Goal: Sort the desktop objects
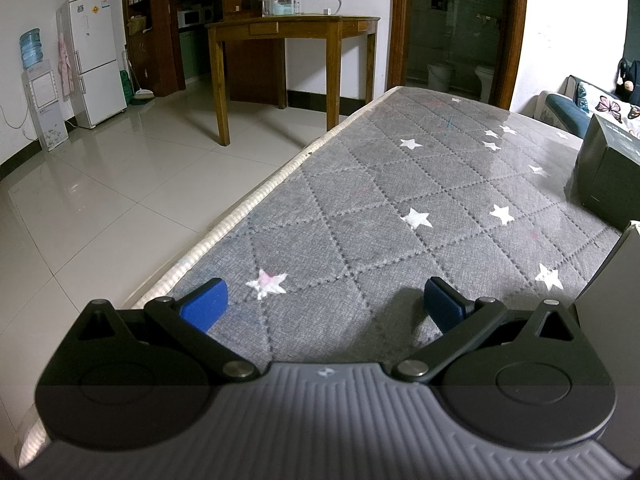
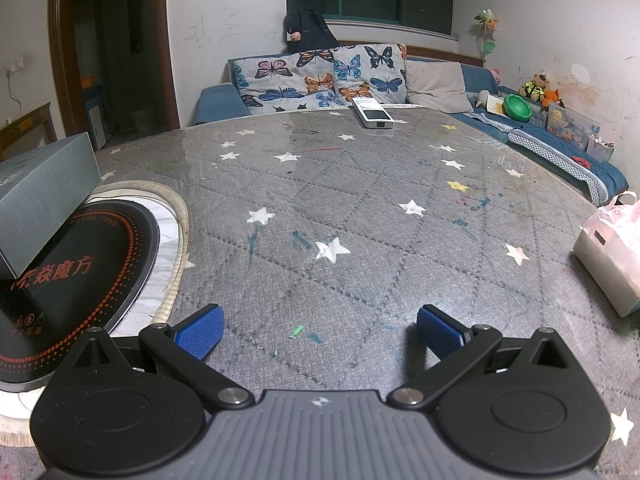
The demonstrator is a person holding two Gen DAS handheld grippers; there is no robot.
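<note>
My left tool (image 1: 324,304) spread wide and empty over the grey starred table (image 1: 400,184), right tool (image 2: 320,330) likewise apart, cooktop (image 2: 80,276) reading "焱魔方" under a grey box (image 2: 40,196), remote (image 2: 372,117) at far edge.

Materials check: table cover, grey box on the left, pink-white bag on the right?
Table cover: looks like quilted grey fabric with white stars, under a clear glossy film, going by the stitch lines and the glare.
Grey box: probably cardboard with a brushed, matte print; crisp folded edges.
Bag: seems thin, soft plastic; translucent and crumpled at the top.
Both claws are open and hold nothing.
</note>
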